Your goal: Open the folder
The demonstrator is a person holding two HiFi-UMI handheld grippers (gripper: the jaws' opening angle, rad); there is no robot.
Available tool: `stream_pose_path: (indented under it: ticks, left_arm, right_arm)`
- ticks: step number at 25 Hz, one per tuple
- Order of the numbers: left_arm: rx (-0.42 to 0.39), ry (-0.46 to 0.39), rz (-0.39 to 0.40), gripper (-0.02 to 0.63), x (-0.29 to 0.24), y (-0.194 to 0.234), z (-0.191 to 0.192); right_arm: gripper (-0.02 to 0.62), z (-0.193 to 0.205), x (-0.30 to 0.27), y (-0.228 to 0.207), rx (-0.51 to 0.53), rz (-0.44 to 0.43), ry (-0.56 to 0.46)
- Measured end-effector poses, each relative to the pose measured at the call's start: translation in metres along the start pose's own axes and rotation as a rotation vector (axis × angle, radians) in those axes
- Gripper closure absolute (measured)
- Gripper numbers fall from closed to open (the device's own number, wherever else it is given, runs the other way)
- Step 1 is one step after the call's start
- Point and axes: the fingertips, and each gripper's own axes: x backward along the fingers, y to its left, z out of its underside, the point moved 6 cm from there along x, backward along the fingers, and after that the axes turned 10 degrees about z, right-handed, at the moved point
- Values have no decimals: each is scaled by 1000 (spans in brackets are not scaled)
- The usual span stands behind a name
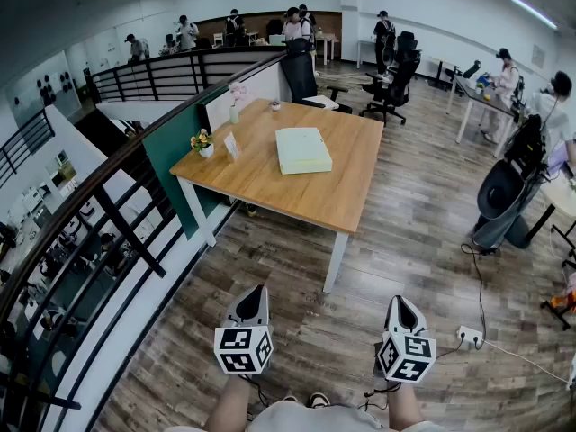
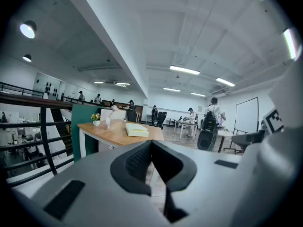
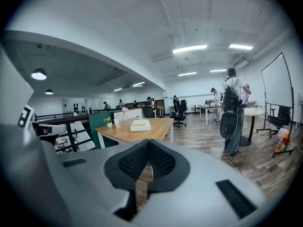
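Lying flat and shut on the wooden surface (image 1: 270, 187): a pale yellow-green folder (image 1: 302, 149), thick, rectangular, cover facing up. Placed around the middle of the top, a little toward the far right side, clear of every edge. Squared slightly off the surface's edges, long sides running away toward the far end.

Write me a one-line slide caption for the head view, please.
Left gripper and right gripper, shut and empty, over the floor, short of the table where the folder lies closed.
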Motion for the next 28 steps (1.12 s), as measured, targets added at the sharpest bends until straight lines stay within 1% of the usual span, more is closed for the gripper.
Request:
stream_pose_path:
  ticks: [5, 10, 18, 22, 28]
  left_arm:
    - [2, 9, -7, 604, 7, -2, 3]
    - [14, 29, -50, 603, 13, 0, 5]
    - [41, -1, -80, 603, 17, 3, 2]
    - [38, -11, -72, 596, 14, 2, -4]
    - [38, -8, -58, 504, 10, 0, -2]
  right_arm:
    - [597, 2, 6, 1, 15, -17, 19]
    - [595, 5, 9, -6, -37, -14, 36]
    - [594, 5, 14, -13, -33, -3, 41]
    - [594, 2, 13, -15, -33, -5, 36]
    - [594, 3, 11, -16, -34, -9, 37]
